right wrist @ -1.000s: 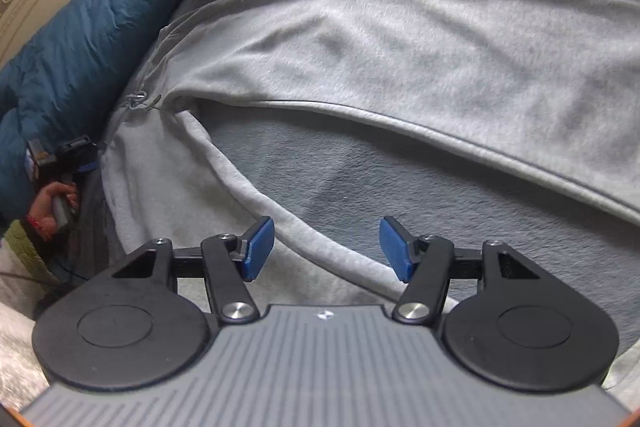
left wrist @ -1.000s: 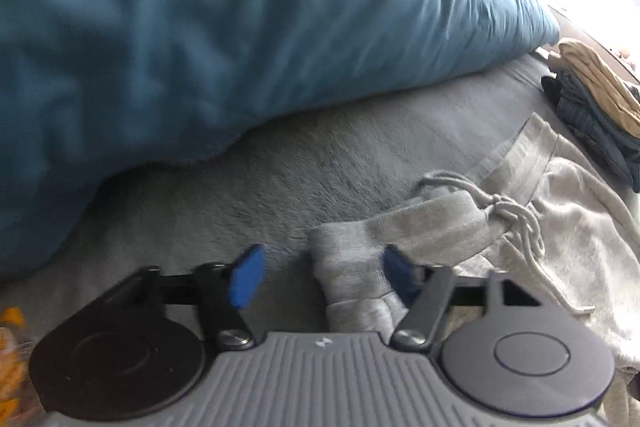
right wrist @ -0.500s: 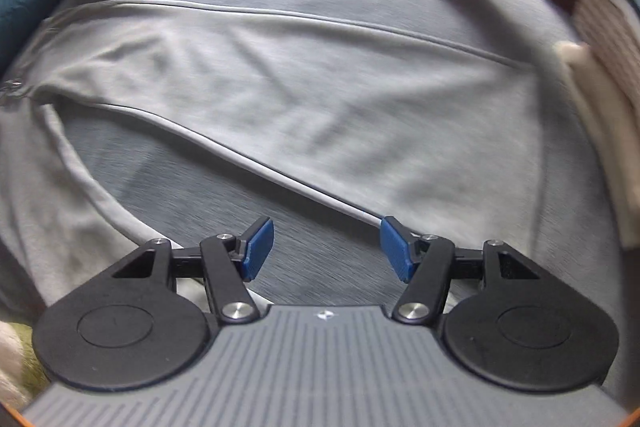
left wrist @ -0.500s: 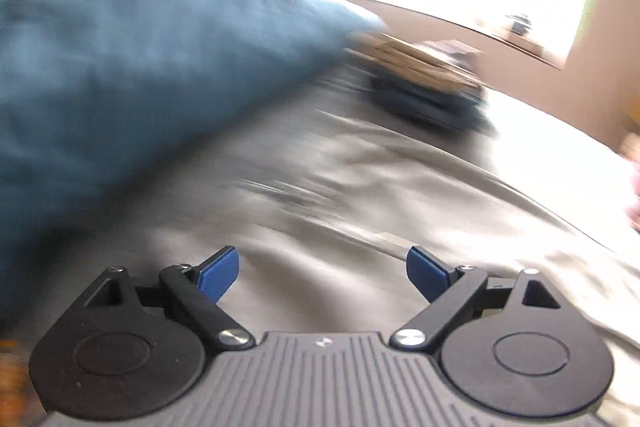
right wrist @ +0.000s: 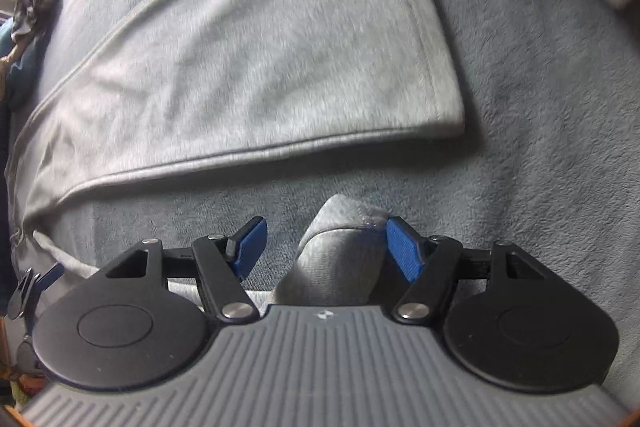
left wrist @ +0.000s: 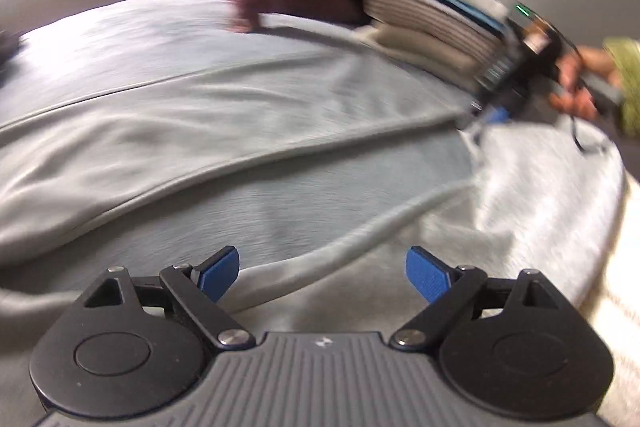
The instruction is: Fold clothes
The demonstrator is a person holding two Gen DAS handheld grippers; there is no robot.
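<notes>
While the light grey fleece sweatpants [right wrist: 256, 67] lie spread on the darker grey plush bed cover [right wrist: 540, 107], both claws stand open and hold nothing. Between the right claw [right wrist: 324, 247] fingers, nearer the right-hand blue pad [right wrist: 404, 251], rises a bunched hem of one trouser leg [right wrist: 340, 247], touching or nearly touching that pad; the claw seems placed to pinch this end and carry it over for a fold. Ahead of it the other leg lies flat, hem squared off. Spread wide, the left claw [left wrist: 322, 273] hovers over the garment's seam edge, probably lining up its own grip. Beyond it, to the right, stands a stack of folded clothes [left wrist: 432, 23], blurred.
</notes>
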